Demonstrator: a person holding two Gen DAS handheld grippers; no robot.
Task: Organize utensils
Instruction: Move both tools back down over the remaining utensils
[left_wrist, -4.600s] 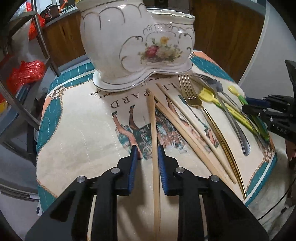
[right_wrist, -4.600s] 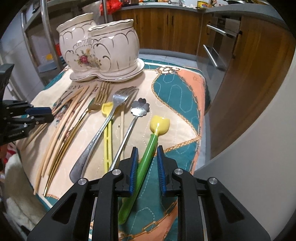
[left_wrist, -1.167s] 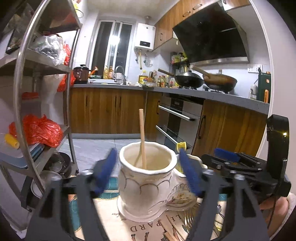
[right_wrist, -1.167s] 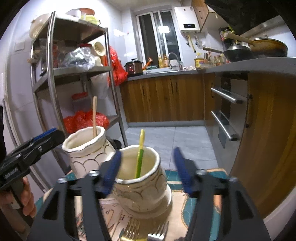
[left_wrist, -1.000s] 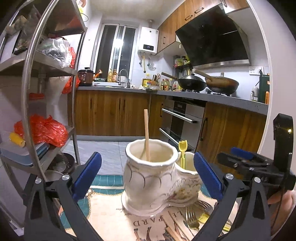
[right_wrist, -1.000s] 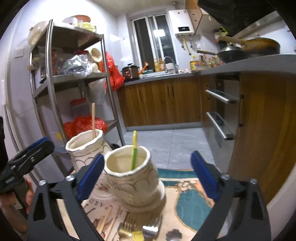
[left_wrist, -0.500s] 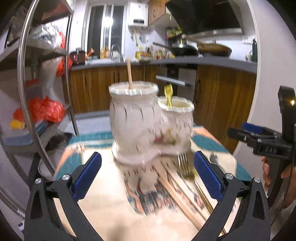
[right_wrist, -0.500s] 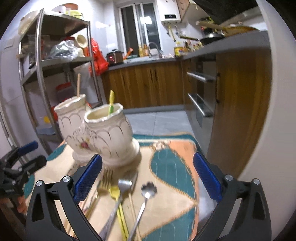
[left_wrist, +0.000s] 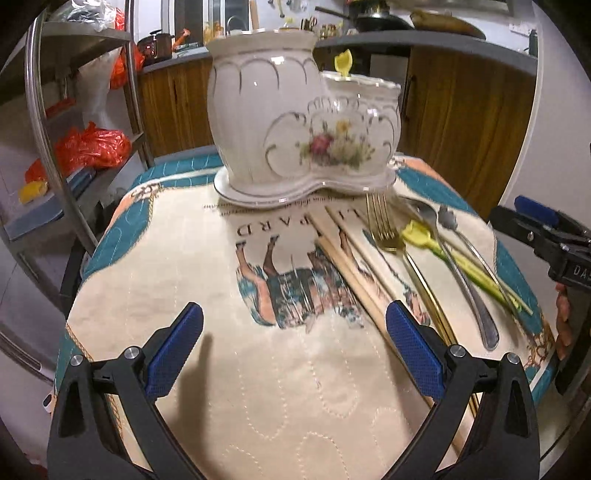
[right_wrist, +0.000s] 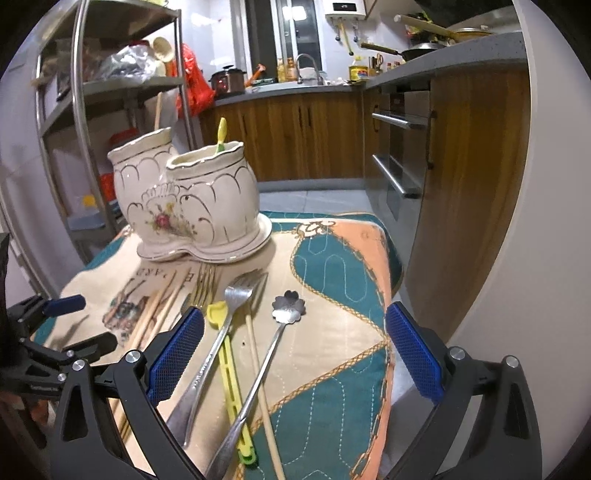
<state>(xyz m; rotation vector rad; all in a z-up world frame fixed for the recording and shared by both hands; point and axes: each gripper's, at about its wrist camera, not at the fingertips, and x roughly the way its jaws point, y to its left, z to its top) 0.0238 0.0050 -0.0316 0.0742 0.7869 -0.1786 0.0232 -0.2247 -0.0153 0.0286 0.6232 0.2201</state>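
A white floral ceramic holder (left_wrist: 303, 122) (right_wrist: 188, 199) with two pots stands at the back of the cloth-covered table. A wooden chopstick (right_wrist: 158, 110) sticks out of its tall pot. A yellow-green spoon (right_wrist: 221, 136) (left_wrist: 342, 62) stands in the short pot. On the cloth lie wooden chopsticks (left_wrist: 343, 258), a gold fork (left_wrist: 388, 229) (right_wrist: 203, 288), a silver fork (right_wrist: 221, 332), a yellow utensil (left_wrist: 443, 251) (right_wrist: 225, 354), a flower-headed spoon (right_wrist: 288, 310) and one more chopstick (right_wrist: 258, 369). My left gripper (left_wrist: 293, 332) and right gripper (right_wrist: 293, 325) both hover wide open over the cloth, holding nothing.
A metal shelf rack (left_wrist: 48, 122) (right_wrist: 81, 110) stands left of the table, with red bags on it. Wooden cabinets and an oven (right_wrist: 399, 155) lie beyond. The table's right edge (right_wrist: 391, 332) drops to the floor. The other gripper shows at each view's side.
Since 4.6 s ago the chopstick and green spoon left the grippers and now stand in the pots. Both grippers opened wide, then drew back and tilted down over the cloth.
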